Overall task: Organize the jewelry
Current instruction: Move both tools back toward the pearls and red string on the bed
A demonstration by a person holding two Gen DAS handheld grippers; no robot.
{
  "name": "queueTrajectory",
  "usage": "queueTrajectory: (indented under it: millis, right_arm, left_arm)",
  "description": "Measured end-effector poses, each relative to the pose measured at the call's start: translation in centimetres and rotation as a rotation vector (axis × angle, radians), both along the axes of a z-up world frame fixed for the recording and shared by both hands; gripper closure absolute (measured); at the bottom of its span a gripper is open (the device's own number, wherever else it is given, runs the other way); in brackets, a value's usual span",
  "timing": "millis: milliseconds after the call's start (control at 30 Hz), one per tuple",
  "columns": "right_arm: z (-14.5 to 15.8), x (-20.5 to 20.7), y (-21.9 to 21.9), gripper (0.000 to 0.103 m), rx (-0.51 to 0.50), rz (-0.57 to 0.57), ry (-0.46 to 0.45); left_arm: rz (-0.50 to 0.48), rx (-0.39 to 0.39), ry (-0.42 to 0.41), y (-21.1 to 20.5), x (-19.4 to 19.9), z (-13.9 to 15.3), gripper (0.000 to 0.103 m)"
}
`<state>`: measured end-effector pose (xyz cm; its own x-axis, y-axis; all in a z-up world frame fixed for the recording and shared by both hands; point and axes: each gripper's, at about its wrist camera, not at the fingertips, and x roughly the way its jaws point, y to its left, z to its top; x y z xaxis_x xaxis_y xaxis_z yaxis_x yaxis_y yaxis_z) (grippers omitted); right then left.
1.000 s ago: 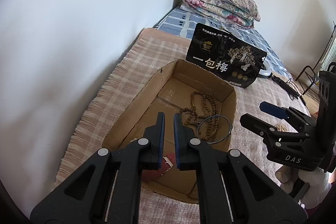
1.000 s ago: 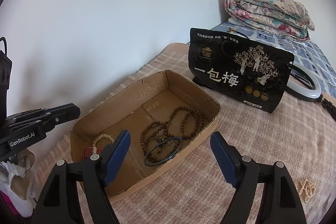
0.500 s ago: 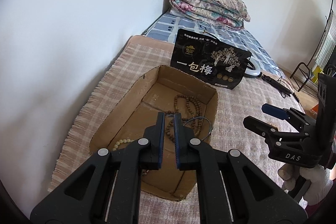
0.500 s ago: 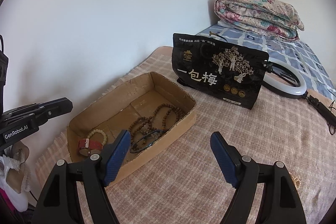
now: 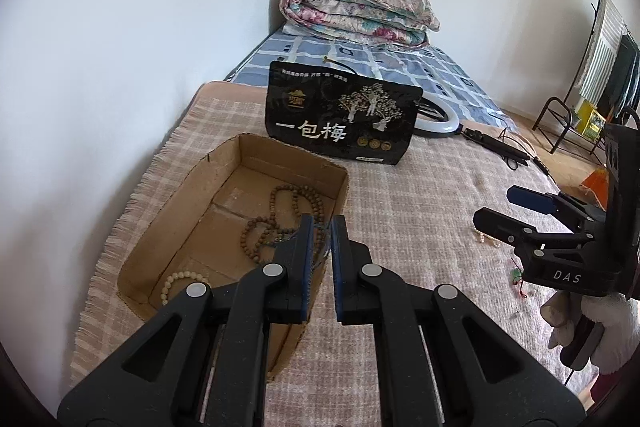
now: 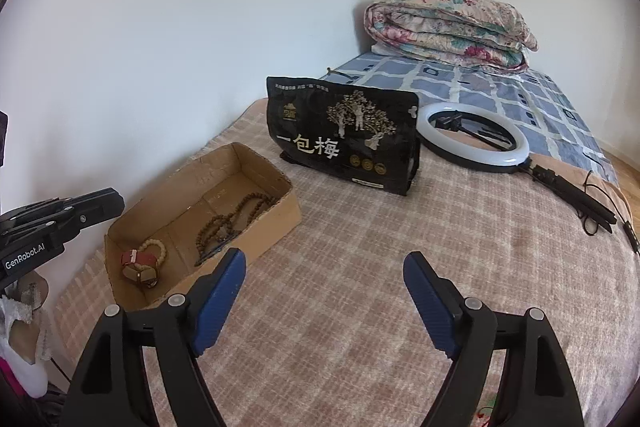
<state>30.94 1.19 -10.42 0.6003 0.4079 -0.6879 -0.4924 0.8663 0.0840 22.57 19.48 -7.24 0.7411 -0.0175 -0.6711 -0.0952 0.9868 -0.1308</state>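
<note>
A cardboard box lies on the checked blanket by the wall. It holds a brown bead necklace, a pale bead bracelet, a red strap and a dark bangle, mostly hidden. My left gripper is nearly shut and empty, above the box's near right corner. My right gripper is open and empty over the blanket, right of the box; it also shows in the left wrist view. A small pale bead piece and a red-green string lie on the blanket near it.
A black snack bag stands behind the box. A ring light with stand and cable lies to its right. A folded floral quilt sits on the blue checked bedding. The wall runs along the left.
Both grippers have pulled back and risen from the box, which now looks smaller and further left. The left gripper stays nearly shut, the right stays open.
</note>
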Motion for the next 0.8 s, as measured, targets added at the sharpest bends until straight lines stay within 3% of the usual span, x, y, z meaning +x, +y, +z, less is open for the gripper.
queueTrajectory:
  millis: [200,267,333,433,533,633,800]
  right_arm:
    - [0.5,-0.3,-3.5,0.017,-0.001,-0.051,-0.007]
    - [0.7,-0.4,-4.6,0.016,-0.004,-0.067,-0.009]
    - [0.9,-0.6,-5.8,0.015,-0.004,-0.086,-0.011]
    - [1.2,-0.9,-7.6,0.014,-0.004,-0.112,-0.018]
    - [1.5,-1.2,-9.3,0.010,-0.004,-0.139,-0.023]
    - [1.6,-1.4,-10.9,0.002,-0.003,-0.173,-0.021]
    - [1.7,-1.7,-13.7,0.000,-0.016,-0.224,-0.020]
  left_arm:
    - [-0.049,0.021,-0.016,-3.2,0.2,0.4,0.095]
    - [-0.063,0.029,-0.025,-4.1,0.3,0.6,0.068]
    - [-0.075,0.038,-0.044,-5.1,0.2,0.8,0.057]
    - [-0.099,0.053,-0.051,-6.5,0.3,1.0,0.057]
    - [-0.119,0.058,-0.057,-7.8,0.3,1.1,0.050]
    - [-0.141,0.064,-0.056,-8.9,0.5,0.9,0.050]
    - [-0.182,0.050,-0.045,-10.6,0.8,0.2,0.050]
